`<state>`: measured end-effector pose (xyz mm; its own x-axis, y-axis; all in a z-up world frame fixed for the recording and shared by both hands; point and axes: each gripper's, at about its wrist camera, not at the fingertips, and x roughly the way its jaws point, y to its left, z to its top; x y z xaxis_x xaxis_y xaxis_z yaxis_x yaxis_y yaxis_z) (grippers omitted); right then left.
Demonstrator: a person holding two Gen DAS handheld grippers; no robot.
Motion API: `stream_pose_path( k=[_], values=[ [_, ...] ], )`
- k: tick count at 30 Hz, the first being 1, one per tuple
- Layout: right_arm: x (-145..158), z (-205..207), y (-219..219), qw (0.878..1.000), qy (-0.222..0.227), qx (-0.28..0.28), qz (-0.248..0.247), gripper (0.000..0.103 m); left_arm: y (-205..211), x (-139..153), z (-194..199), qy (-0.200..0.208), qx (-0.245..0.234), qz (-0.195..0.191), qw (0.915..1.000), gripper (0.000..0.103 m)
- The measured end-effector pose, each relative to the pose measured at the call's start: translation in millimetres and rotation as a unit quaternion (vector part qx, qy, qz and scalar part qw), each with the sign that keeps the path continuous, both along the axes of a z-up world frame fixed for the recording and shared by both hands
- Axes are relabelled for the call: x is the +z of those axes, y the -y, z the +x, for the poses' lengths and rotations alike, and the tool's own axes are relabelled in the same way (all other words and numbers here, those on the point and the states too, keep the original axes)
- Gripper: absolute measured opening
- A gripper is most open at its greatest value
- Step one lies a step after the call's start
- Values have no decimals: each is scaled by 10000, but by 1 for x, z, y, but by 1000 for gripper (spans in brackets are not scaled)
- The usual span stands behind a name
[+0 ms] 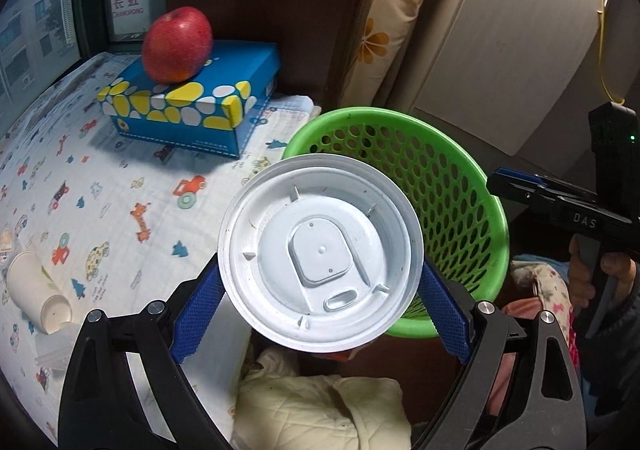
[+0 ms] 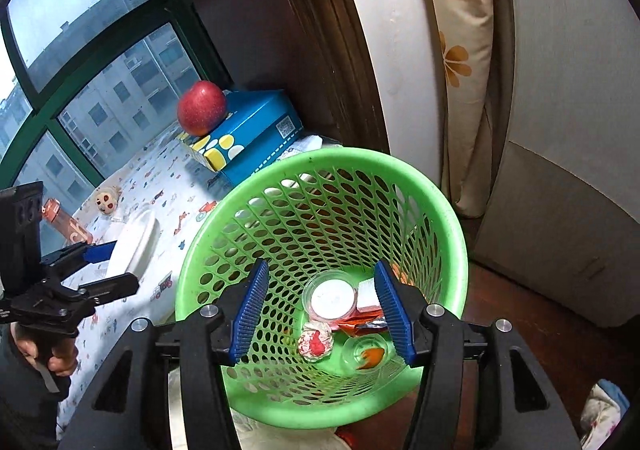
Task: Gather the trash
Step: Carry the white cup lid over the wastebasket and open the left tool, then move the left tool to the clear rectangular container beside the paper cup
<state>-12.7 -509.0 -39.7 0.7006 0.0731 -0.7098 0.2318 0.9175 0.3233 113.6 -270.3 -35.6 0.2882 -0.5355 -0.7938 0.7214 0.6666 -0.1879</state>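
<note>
Your left gripper (image 1: 320,302) pinches a white cup lid (image 1: 320,250) beside the green basket (image 1: 472,185); your right gripper (image 2: 320,314) hangs spread, empty, over it.

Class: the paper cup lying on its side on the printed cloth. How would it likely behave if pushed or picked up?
The paper cup lies on its side, so a push would probably roll it in a curve. It looks thin-walled and empty: likely light, and easily crushed.
</note>
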Motion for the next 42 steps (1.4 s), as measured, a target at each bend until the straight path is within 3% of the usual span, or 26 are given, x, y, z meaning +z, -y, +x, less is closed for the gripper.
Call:
stream_pose_path(
  k=[14, 21, 27, 34, 42],
  values=[
    [6, -22, 10, 9994, 239, -132, 190, 59, 58, -22, -9, -319, -302, 13, 9990, 92],
    [5, -23, 8, 9991, 292, -90, 283, 60, 48, -19, -10, -293, -155, -89, 9994, 96],
    [5, -18, -4, 9989, 318, 27, 343, 61, 14, -12, -3, -185, 291, -115, 9993, 96],
    [7, -8, -22, 9985, 329, 216, 383, 63, -53, -15, 5, -118, 915, -150, 9956, 96],
    [6, 12, -49, 9972, 316, 530, 431, 65, -149, -21, 18, 6, 1855, -310, 9822, 95]
  ],
)
